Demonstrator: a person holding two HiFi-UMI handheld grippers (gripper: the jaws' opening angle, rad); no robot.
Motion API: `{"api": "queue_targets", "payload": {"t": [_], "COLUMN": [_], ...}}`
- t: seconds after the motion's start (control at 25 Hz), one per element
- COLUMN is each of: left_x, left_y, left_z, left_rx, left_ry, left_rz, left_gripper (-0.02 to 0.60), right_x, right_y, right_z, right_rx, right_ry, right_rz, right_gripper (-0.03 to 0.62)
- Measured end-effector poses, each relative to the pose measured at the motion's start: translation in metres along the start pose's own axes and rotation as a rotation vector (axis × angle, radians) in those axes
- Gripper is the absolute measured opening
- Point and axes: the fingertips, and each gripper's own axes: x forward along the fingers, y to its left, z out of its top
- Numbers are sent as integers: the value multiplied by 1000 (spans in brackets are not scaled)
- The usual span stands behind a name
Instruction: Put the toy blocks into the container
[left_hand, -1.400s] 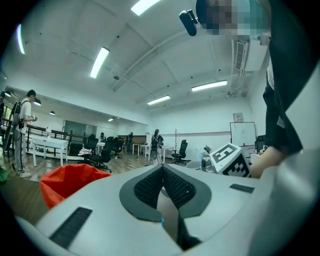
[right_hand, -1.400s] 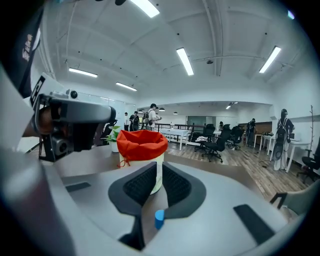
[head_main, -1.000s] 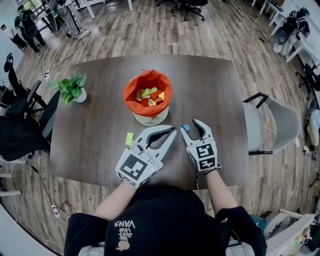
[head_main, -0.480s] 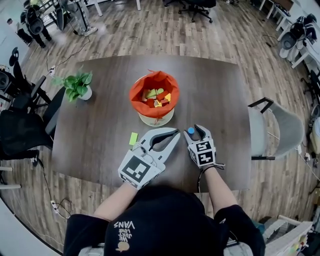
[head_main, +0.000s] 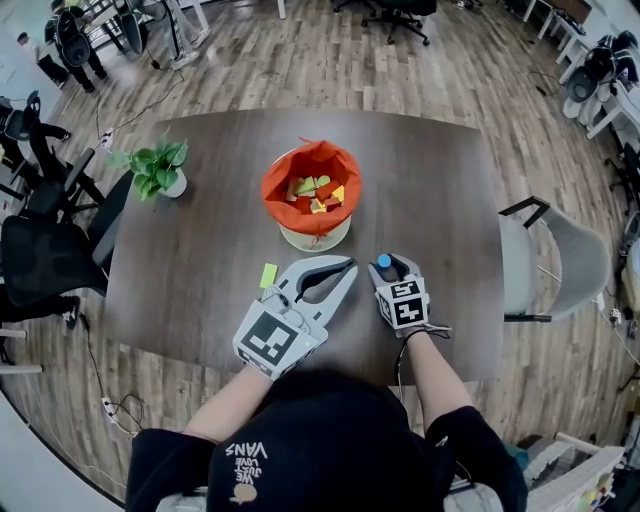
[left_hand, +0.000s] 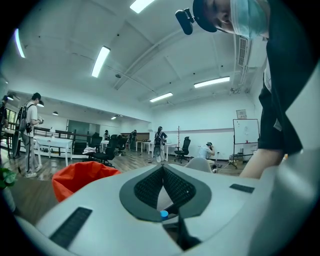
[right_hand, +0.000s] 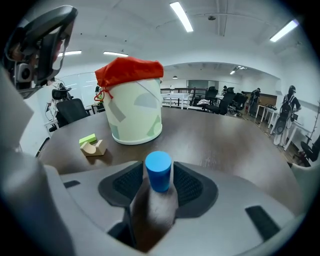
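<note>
1. blue cylinder block is standing upright between the jaws of the right gripper, and the pads are clamping it on two sides. the grip is sitting low on it, so its flat top is poking up clear of the jaws.
2. the right gripper is holding this block over the near part of the table, near the container but not yet above it. i cannot tell whether the block's base is touching the wood.
3. the container is standing mid-table with an orange liner draped over its rim, leaving the mouth open from above. several sorted blocks are already lying inside.
4. the left gripper is lying low by the right one, its jaws closed together on nothing. it seems to be parked there to leave the carrying path free.
5. a green block and a tan arch block are lying touching each other on the table just beside the container, so the job is only partly done.
6. the container's wall is tall, so the cylinder is probably needing a lift above the rim before release. clipping the liner is the likely risk.
</note>
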Motion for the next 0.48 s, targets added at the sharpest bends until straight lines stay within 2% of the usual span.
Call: {"api": "queue_targets", "payload": {"t": [0.08,0.16,0.48], "left_x": [-1,-1,-4], "left_y": [0,0,1], "left_z": [0,0,1], "left_rx": [-1,0,-9], "left_ry": [1,2,-6], "left_rz": [2,3,12], "left_gripper": [11,11,11], "right_x": [1,1,-7], "right_y": [-1,-1,5], "right_z": [0,0,2], "right_rx": [-4,-4,-35], "right_ry": [1,-3,-1], "right_rz": [-6,-13,8], "right_gripper": [198,152,150]}}
